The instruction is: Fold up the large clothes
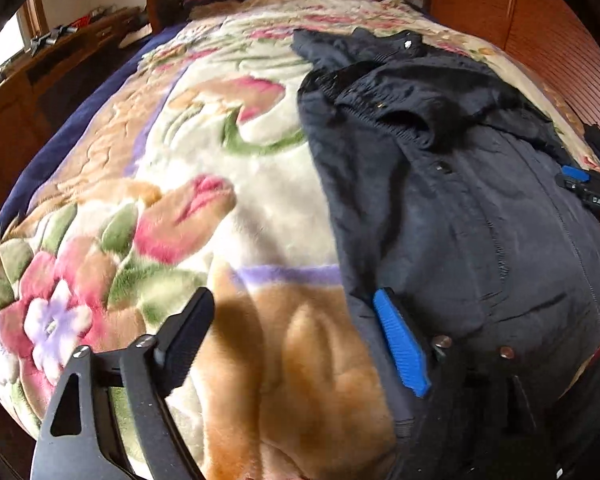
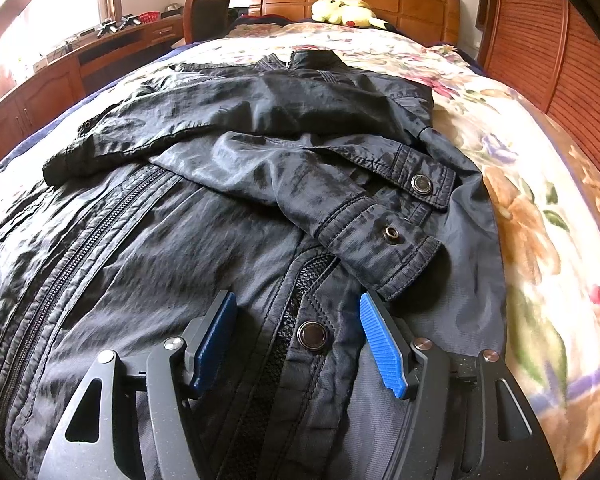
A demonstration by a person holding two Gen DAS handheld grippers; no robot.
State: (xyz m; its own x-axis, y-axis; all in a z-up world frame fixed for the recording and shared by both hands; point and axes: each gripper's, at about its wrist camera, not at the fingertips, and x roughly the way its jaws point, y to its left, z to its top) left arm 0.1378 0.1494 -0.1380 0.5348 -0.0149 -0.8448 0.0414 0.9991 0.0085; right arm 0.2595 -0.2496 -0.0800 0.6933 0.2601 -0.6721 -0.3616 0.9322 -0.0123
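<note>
Spread left gripper (image 1: 300,332) fingers straddle the dark nylon jacket (image 1: 440,200) edge on the floral plush blanket (image 1: 220,168); only the right view shows the right gripper (image 2: 298,334) spread over the jacket's zipper (image 2: 284,320), nothing pinched.

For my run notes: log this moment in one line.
jacket: sleeves folded in, on blanket | left tool: open at jacket edge | right tool: open over hem

Daylight from the overexposed window (image 2: 40,20) at far left; fisheye edges bend and darken, with slight blur near.
</note>
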